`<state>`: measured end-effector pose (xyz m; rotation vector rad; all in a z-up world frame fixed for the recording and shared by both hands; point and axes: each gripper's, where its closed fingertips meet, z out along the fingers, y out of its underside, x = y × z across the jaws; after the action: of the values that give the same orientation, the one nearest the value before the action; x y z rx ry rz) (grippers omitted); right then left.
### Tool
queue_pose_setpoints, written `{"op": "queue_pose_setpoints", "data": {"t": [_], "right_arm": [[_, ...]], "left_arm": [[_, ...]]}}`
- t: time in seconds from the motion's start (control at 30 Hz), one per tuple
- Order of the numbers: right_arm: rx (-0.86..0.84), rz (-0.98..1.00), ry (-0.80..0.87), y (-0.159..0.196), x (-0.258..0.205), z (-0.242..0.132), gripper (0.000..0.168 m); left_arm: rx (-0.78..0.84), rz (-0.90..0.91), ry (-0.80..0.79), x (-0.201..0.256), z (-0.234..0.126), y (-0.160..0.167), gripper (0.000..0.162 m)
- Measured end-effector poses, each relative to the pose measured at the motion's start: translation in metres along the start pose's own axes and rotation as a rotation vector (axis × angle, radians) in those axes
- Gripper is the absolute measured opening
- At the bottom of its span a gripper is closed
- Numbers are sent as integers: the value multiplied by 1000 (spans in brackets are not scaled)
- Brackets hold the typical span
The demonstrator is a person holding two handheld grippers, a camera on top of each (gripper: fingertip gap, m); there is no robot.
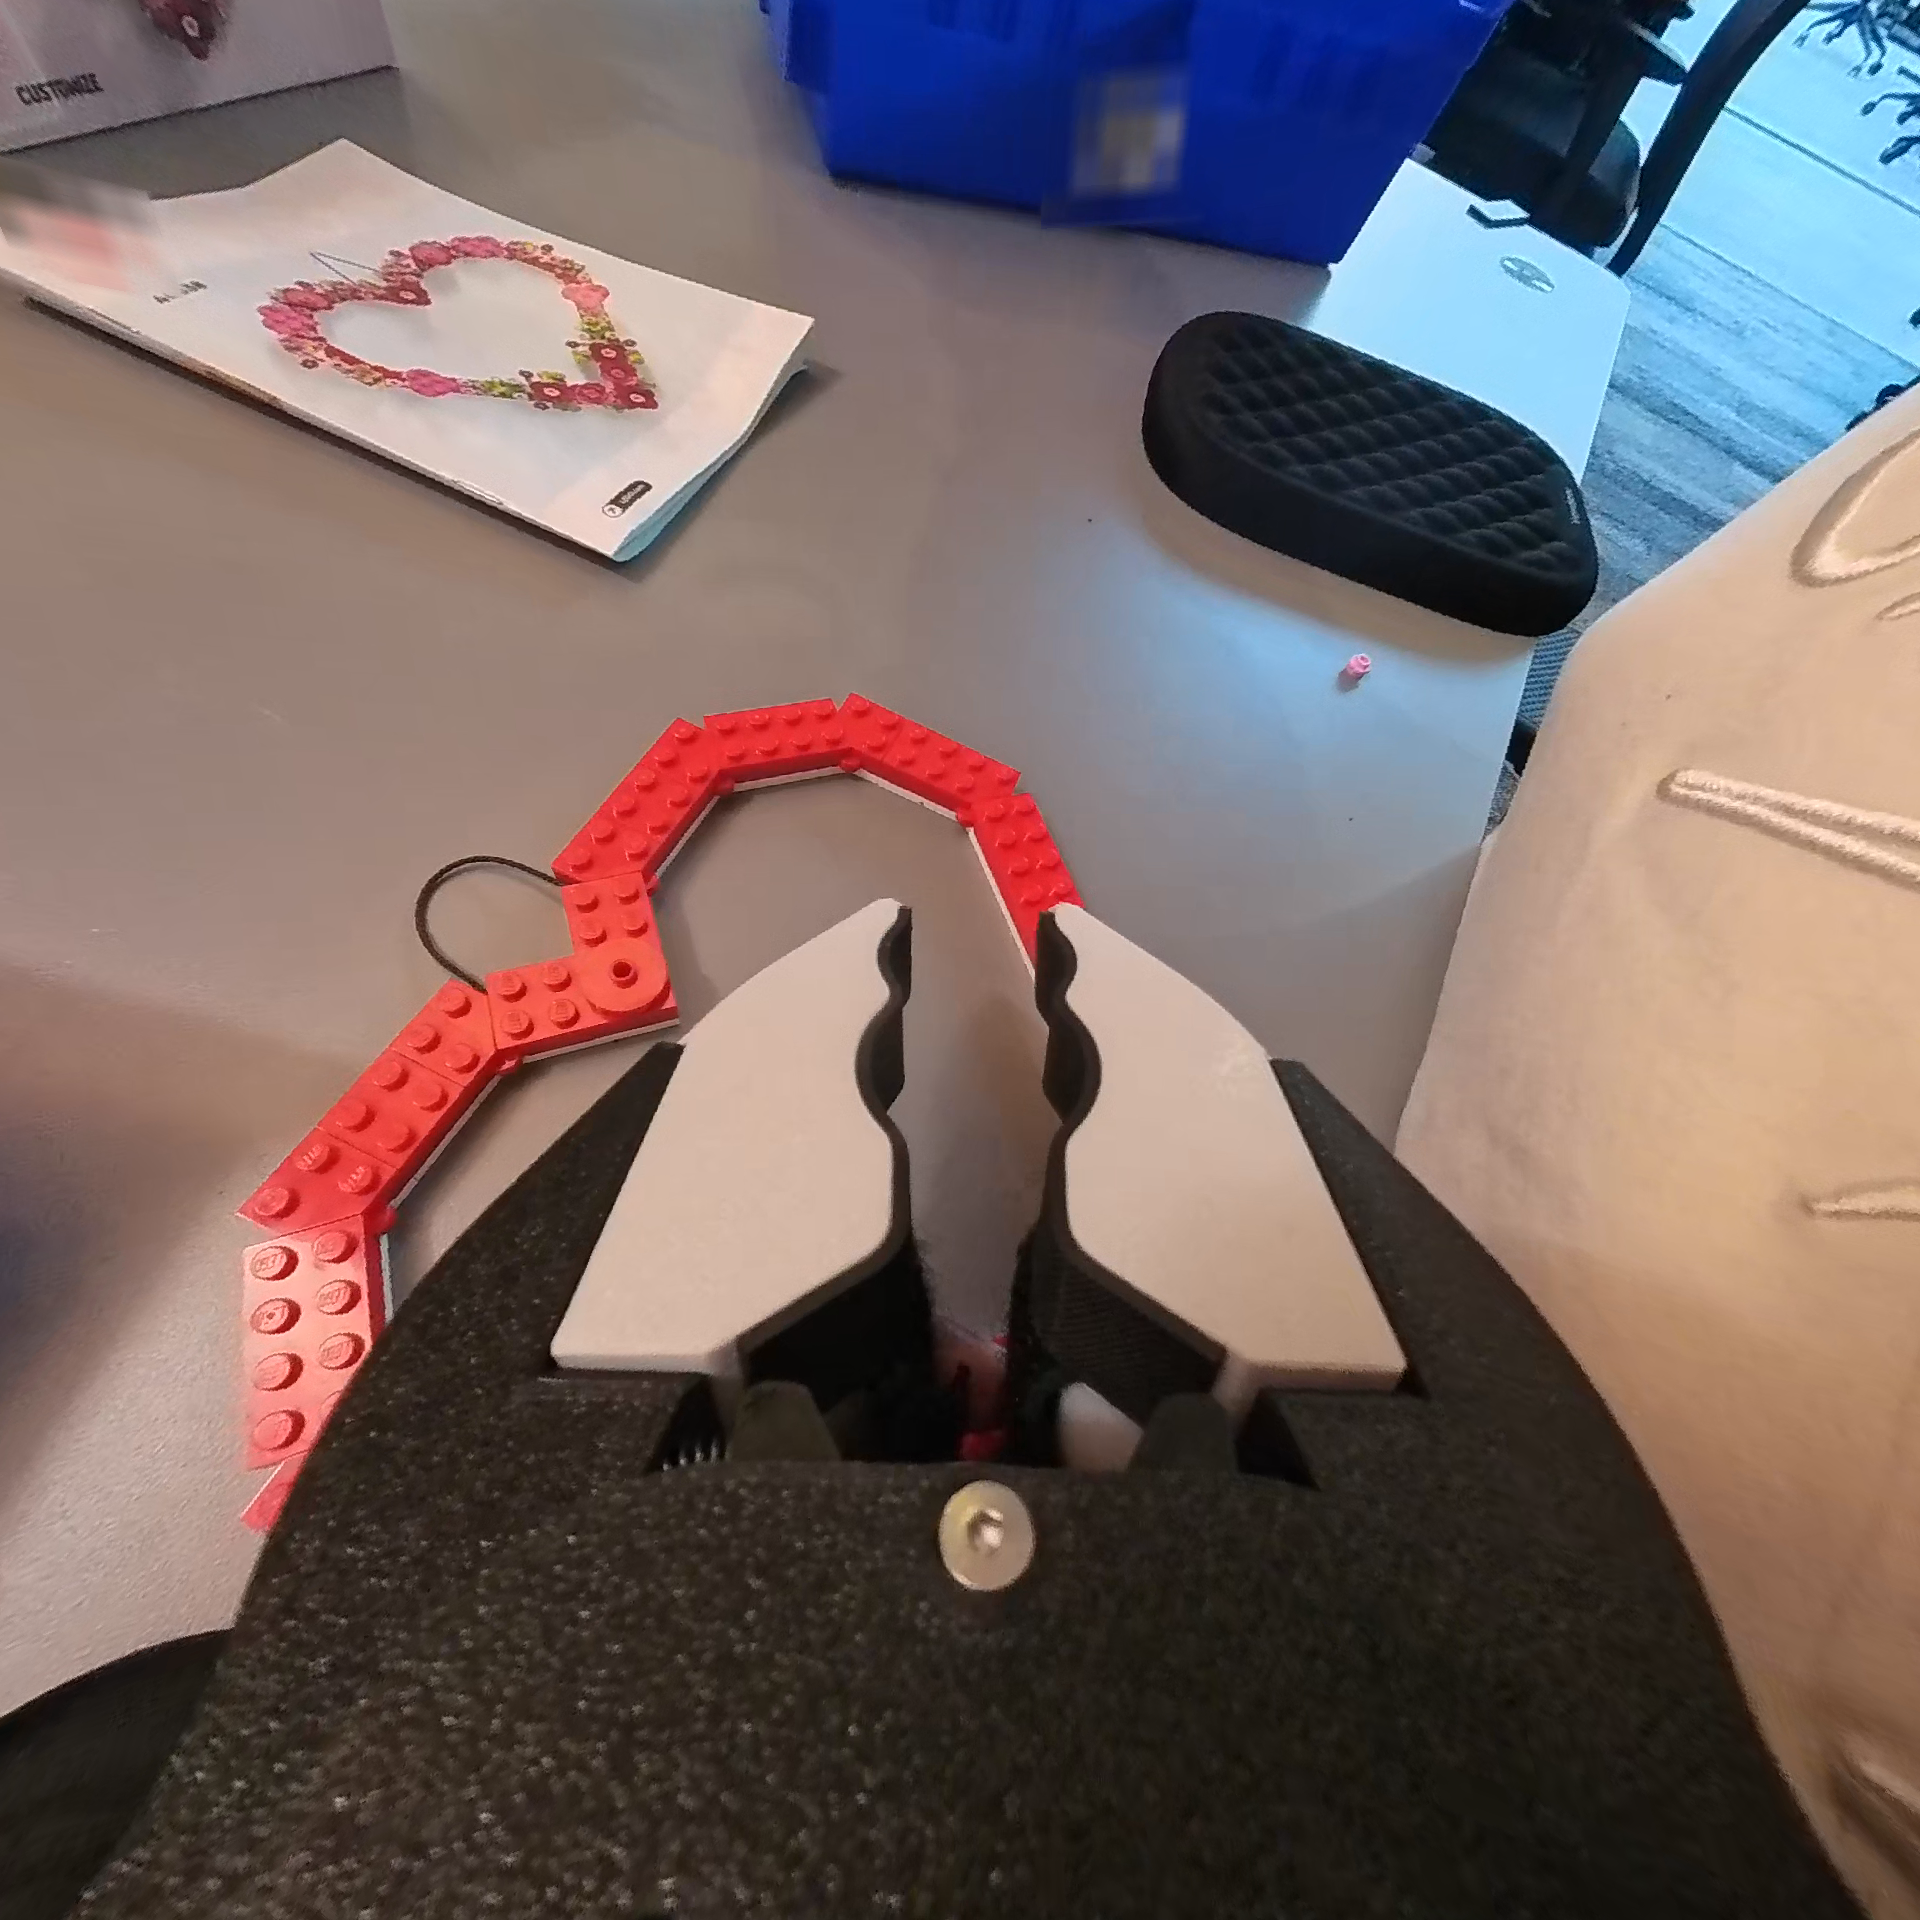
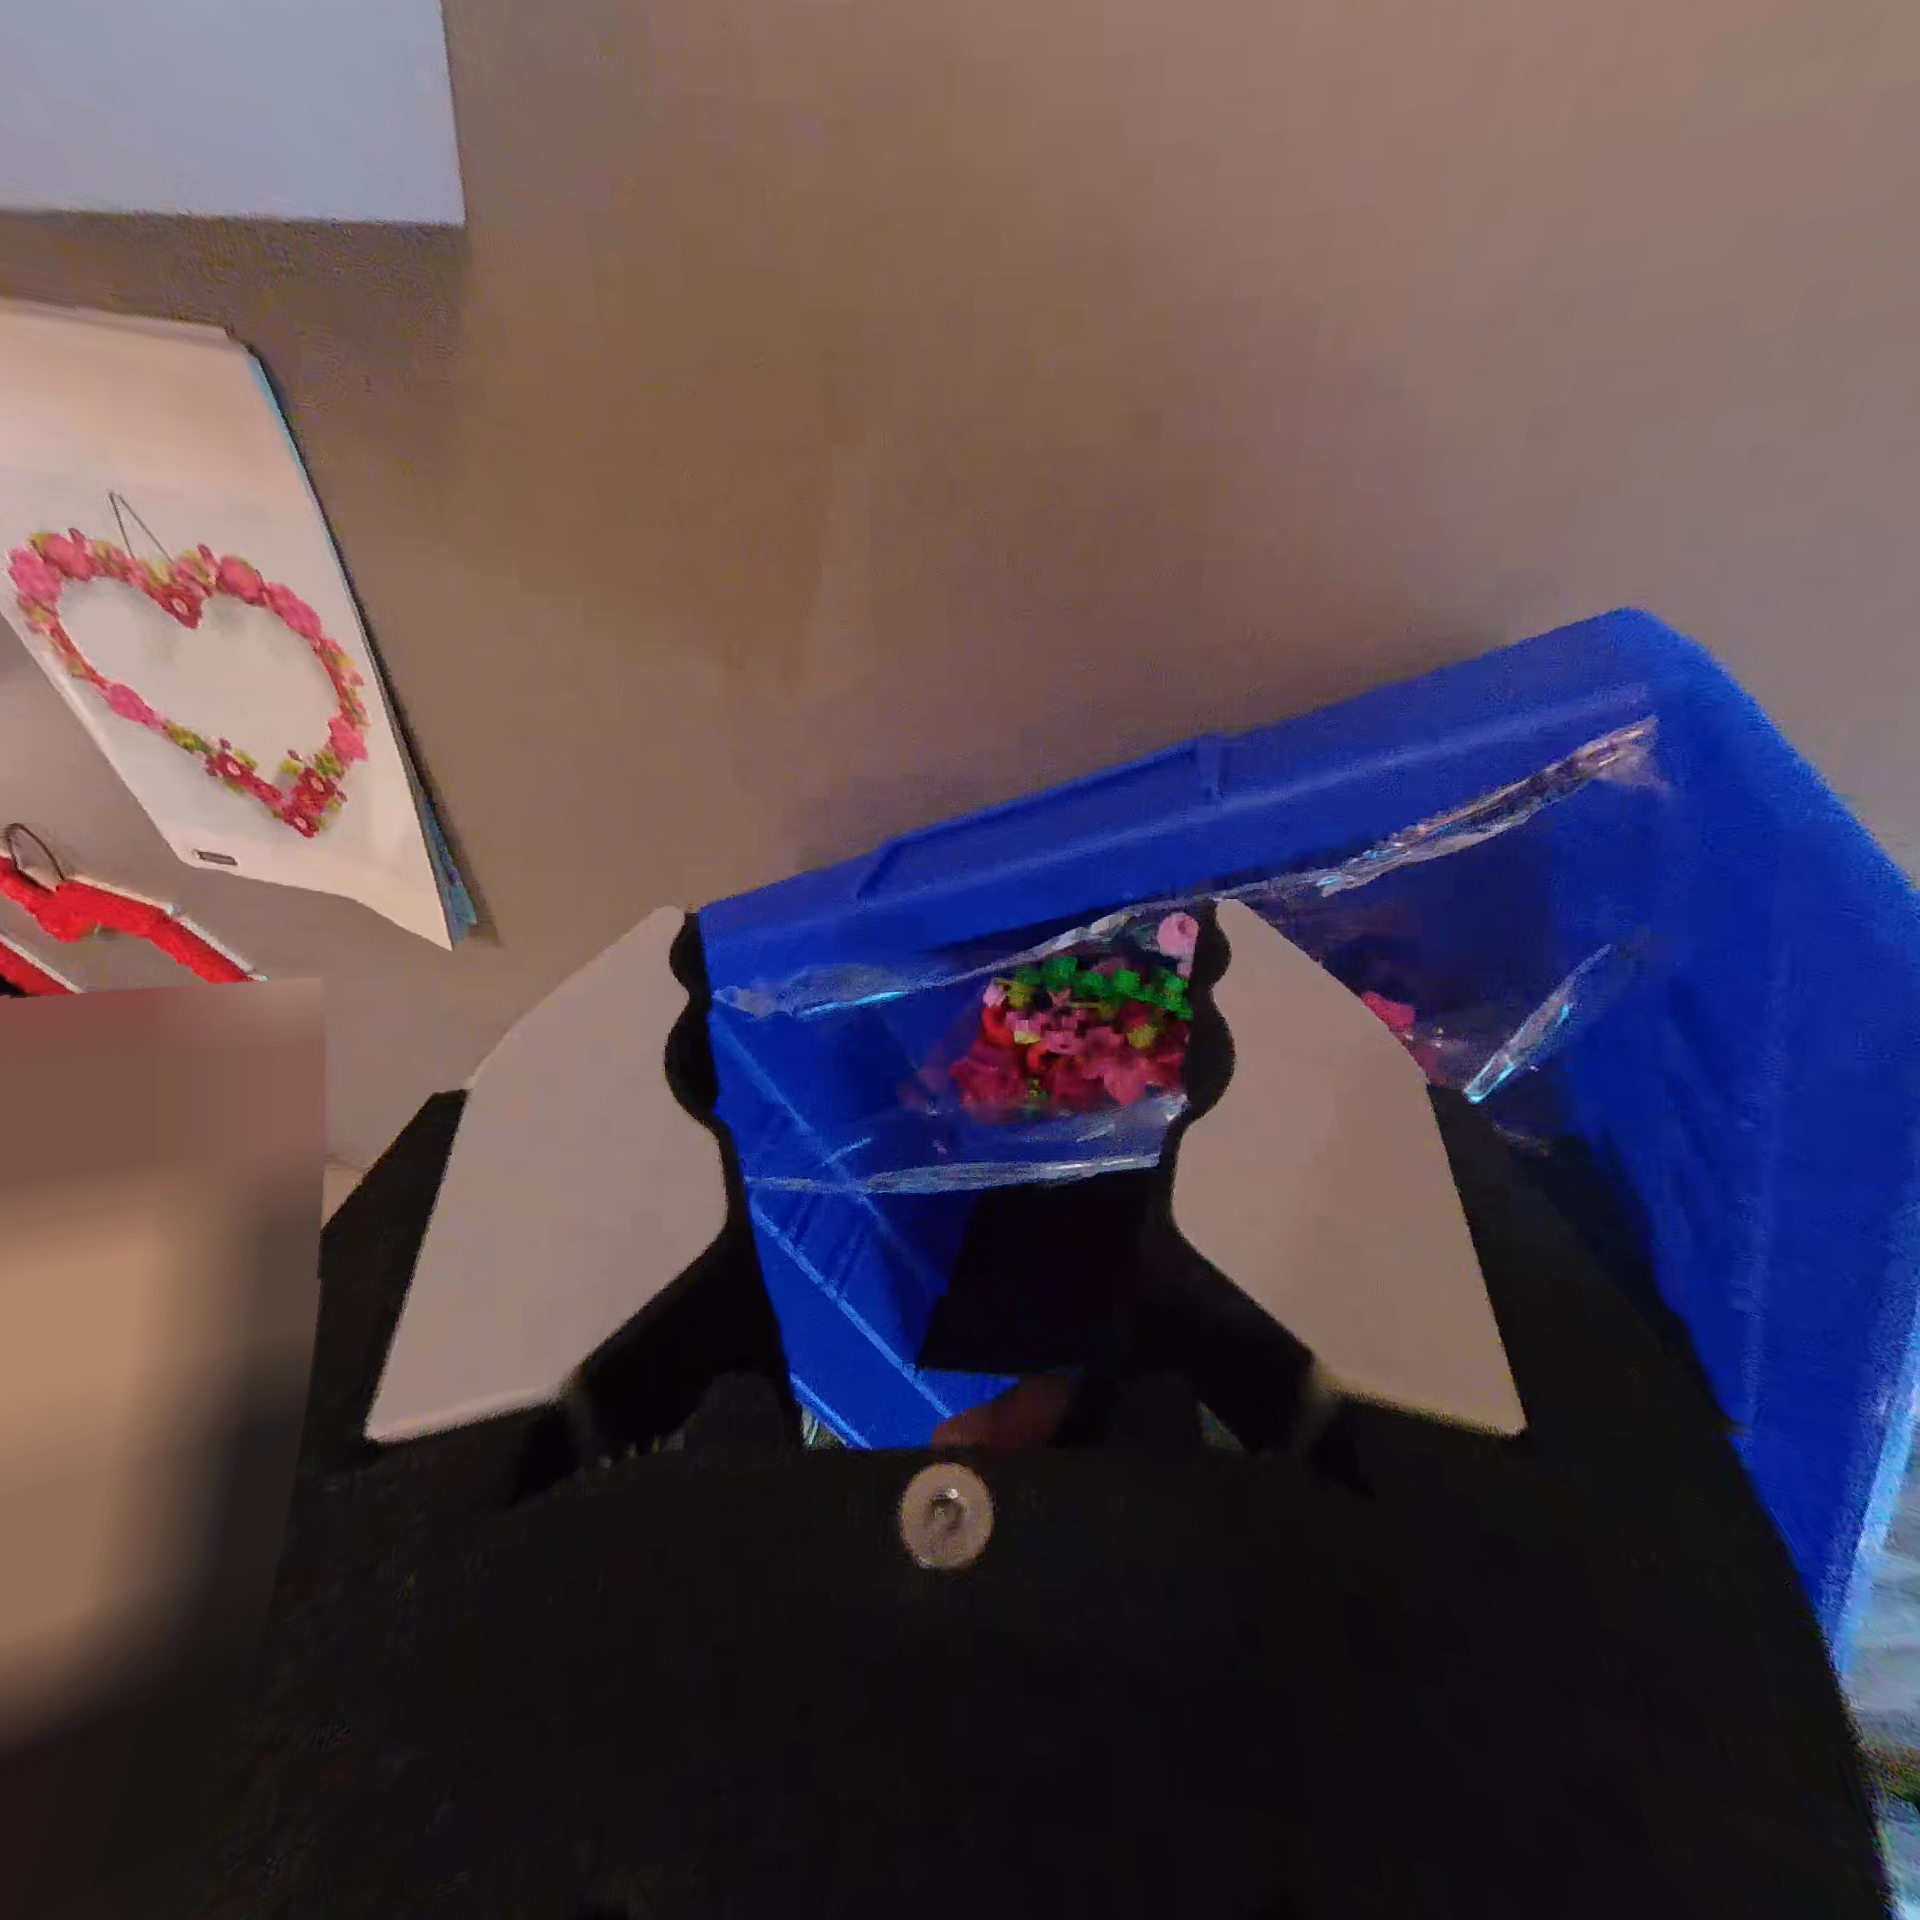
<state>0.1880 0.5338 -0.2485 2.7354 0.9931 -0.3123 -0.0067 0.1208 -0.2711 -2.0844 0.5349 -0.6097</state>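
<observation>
In the left wrist view, the left gripper [image 1: 977,925] is seen with its two fingers a little apart and nothing clamped between them. It is held low over the grey table [image 1: 312,665], just above the red brick frame [image 1: 623,935], a partly built heart outline of studded plates. The right fingertip lies at the edge of the frame's arch; whether it touches cannot be told. A black cord loop [image 1: 468,904] is fixed to the frame at 9 o'clock from the fingertips. A booklet [image 1: 416,343] with a flower heart on its cover lies at 11 o'clock, a black padded rest [image 1: 1371,468] at 1 o'clock, and a tiny pink piece [image 1: 1356,668] sits alone at 2 o'clock. A cream garment [image 1: 1714,1039] fills the right edge.

In the right wrist view, the right gripper [image 2: 945,914] is seen wide apart and empty, poised over the blue bin [image 2: 1766,935]. Inside, clear bags [image 2: 1039,1153] hold pink, red and green small pieces [image 2: 1070,1049], framed between the fingers. The booklet [image 2: 260,623] and a corner of the red frame [image 2: 104,914] show at 9 o'clock.
</observation>
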Motion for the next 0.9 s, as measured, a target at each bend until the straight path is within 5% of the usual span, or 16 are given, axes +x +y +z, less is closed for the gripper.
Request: {"op": "queue_pose_setpoints", "data": {"t": [0.03, 0.17, 0.9], "right_arm": [[40, 10, 2, -6, 0, -2, 89], [166, 35, 61, -22, 8, -15, 92], [-13, -30, 247, -8, 21, 4, 104]], "left_arm": [[0, -1, 0, 0, 0, 0, 22], [-13, -6, 1, -1, 1, 2, 23], [-27, 11, 2, 1, 3, 4, 23]]}}
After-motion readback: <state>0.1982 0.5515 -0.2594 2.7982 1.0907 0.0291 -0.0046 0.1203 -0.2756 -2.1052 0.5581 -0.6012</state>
